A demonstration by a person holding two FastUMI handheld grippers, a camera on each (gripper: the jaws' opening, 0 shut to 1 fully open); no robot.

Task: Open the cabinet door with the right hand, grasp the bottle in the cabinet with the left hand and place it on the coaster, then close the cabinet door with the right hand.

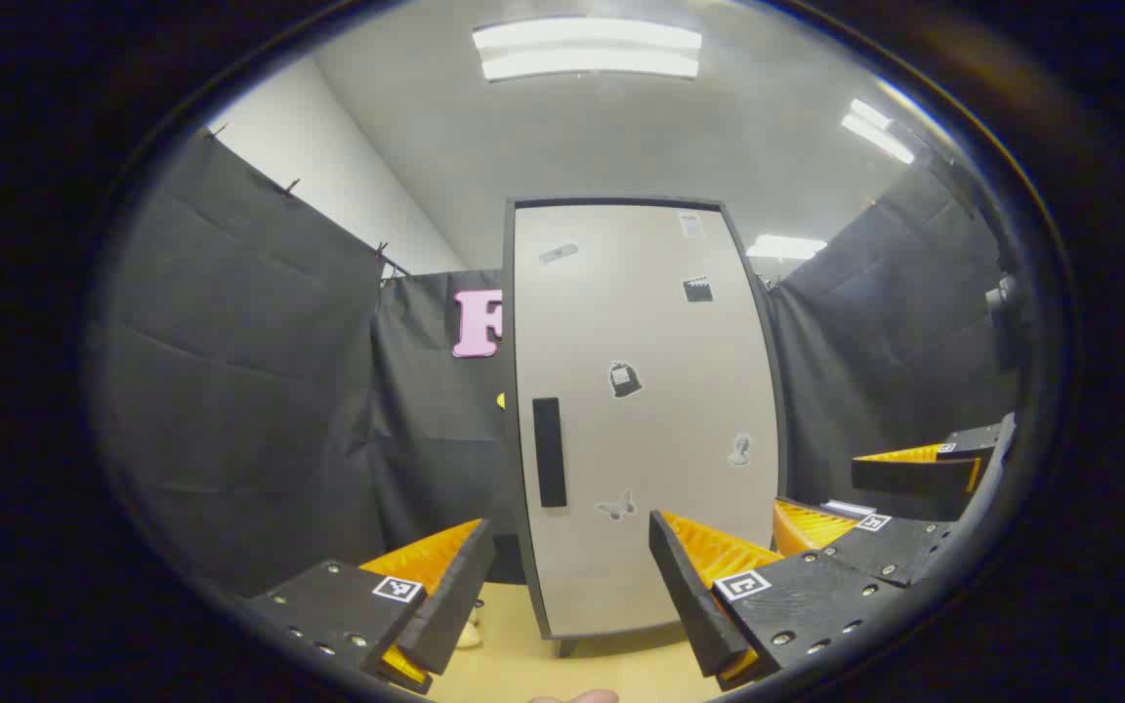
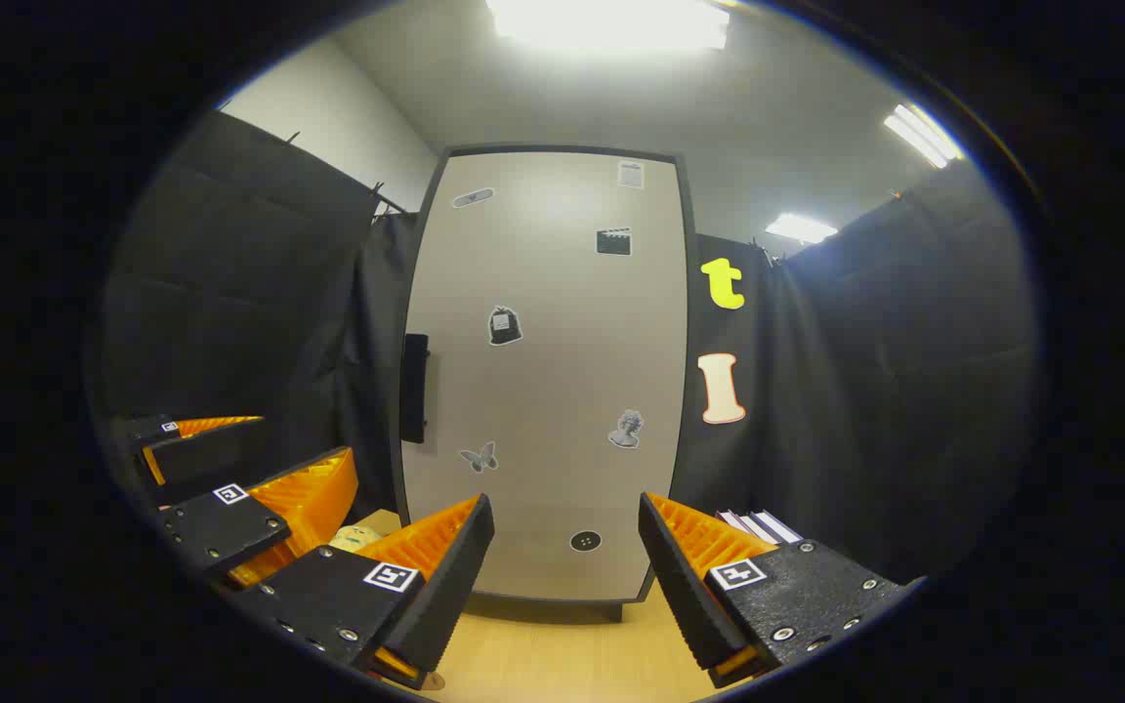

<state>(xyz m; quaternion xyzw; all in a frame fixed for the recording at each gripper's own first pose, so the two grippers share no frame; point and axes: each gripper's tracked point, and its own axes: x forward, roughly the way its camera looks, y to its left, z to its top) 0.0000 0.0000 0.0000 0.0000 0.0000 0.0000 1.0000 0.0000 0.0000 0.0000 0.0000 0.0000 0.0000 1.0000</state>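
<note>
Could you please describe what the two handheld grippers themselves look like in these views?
Both the left gripper and right gripper are two-finger tools: wedge-shaped ribbed fingers on black textured bodies dotted with silver screws, each finger mount carrying a small square black-and-white marker tag. No cables or sleeves are visible.

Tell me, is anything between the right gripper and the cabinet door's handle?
No. In the right gripper view, the right gripper hangs open before the shut cabinet door; only air and bare tabletop separate it from the handle.

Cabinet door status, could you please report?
Both grippers, left and right, open, empty. Cabinet door shut, handle untouched. Nothing blocking.
</note>
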